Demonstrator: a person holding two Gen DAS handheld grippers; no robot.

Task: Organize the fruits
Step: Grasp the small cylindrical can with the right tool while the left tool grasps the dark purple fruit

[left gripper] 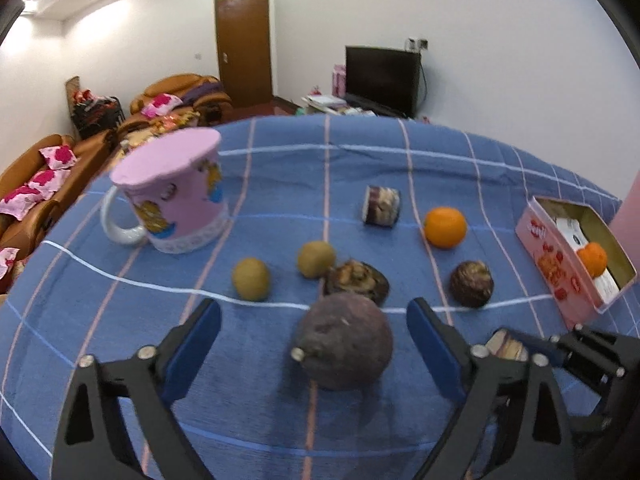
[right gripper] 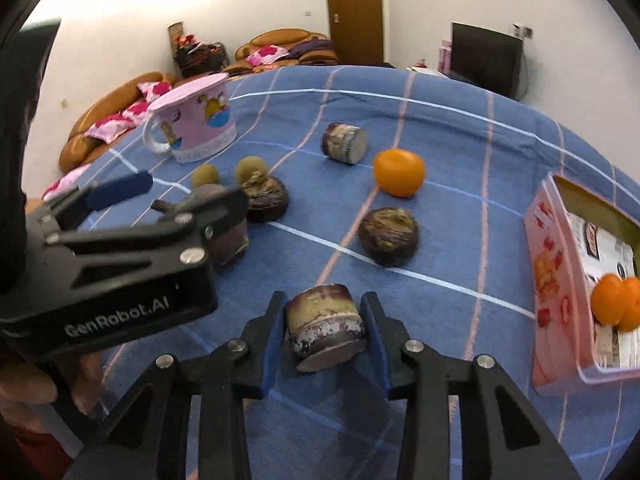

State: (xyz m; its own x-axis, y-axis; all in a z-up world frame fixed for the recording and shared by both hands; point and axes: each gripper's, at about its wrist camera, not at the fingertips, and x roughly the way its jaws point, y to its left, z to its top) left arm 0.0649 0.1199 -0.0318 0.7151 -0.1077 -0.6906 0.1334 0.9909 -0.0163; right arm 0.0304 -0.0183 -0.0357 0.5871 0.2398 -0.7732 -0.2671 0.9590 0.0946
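Two pickups under way at once, both at the grasp stage.

My right gripper (right gripper: 325, 338) has its jaws pressed in on a short cut stub of purple-skinned cane (right gripper: 325, 326), one pad against each side. The stub lies tilted on the blue checked cloth (right gripper: 460, 184), cut face toward me. It looks gripped, not yet raised.

My left gripper (left gripper: 314, 346) stands wide around a round, dark purple fruit (left gripper: 345, 346), with clear cloth showing on both sides between pads and skin. Nothing held there yet.

The pink tin box (right gripper: 560, 280) sits at the right edge of the cloth, lid off, with two oranges (right gripper: 618, 304) already in it (so I judge it the sorting place). Still loose on the cloth: one orange (right gripper: 399, 172), two dark bulb-like fruits (right gripper: 389, 236), two small green-brown ones (left gripper: 251, 279), another cane stub (right gripper: 345, 143).

Next, as I judge it: lift the right straight up, carry it over the box rim. The left must close further first; a round fruit may roll out of a slack grip.
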